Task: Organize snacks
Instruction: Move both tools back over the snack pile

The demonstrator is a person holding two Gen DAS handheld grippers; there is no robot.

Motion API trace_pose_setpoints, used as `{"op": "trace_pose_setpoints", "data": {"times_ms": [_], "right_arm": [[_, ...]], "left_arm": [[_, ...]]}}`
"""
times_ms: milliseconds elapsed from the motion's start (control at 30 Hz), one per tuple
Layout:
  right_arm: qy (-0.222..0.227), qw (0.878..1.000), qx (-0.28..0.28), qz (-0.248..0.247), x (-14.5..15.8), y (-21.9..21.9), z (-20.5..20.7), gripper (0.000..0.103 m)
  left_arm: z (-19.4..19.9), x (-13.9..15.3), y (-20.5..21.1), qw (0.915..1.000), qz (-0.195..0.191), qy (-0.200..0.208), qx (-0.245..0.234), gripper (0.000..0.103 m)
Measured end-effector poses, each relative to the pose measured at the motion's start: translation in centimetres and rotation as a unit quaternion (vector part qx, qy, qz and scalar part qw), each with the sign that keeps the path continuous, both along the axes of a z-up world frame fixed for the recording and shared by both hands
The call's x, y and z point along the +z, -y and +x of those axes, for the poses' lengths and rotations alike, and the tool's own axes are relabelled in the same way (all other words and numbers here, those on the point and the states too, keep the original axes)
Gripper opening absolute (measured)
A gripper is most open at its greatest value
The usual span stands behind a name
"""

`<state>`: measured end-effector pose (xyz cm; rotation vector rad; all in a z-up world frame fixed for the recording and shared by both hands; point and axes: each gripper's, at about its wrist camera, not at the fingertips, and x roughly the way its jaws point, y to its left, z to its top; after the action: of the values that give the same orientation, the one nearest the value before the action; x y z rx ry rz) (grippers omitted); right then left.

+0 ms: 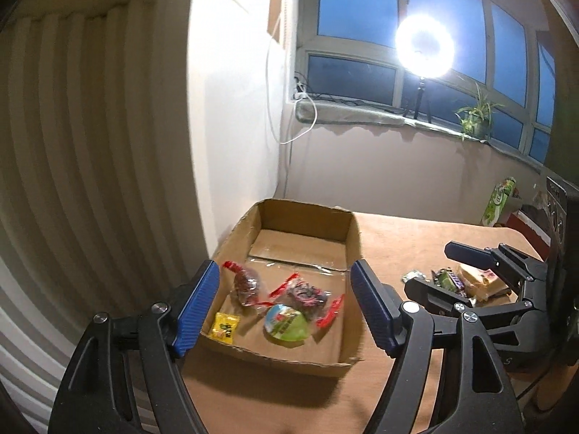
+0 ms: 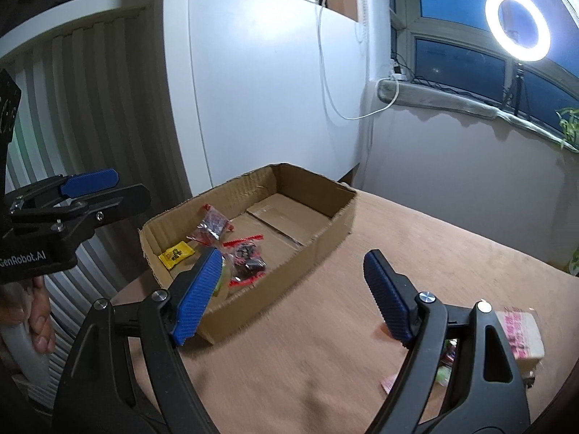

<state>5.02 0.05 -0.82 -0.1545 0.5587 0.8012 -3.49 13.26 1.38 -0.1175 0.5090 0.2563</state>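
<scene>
Table (image 2: pixel 325 325): tan wood | window (image 1: pixel 362 11): dark | ring light (image 1: pixel 424 46): lit

"GenRobot.AI" stands in white on the black body of the left gripper (image 2: pixel 90 195); no other text is legible.

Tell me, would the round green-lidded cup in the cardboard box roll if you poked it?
The round green-lidded cup lies tilted, so it might rock or roll. It looks small, probably light. The cardboard box walls would likely stop it.
</scene>
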Motion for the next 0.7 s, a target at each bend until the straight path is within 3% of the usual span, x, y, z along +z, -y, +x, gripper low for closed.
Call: {"op": "trace_pose_setpoints", "data": {"times_ms": [133,700], "right_arm": [[-0.008,1.0,-0.025,0.008,-0.5,2.8,0.0,0.093],[-0.056,0.992,-0.117,0.002,-4.8,14.1,-0.6,0.093]], "left_arm": [[0.5,-0.1,1.6,0.9999,0.0,-0.005,-0.013,0.078],[3.2,-2.8,10.4,0.9908,-0.033,-0.06,-0.117,0.08]]}}
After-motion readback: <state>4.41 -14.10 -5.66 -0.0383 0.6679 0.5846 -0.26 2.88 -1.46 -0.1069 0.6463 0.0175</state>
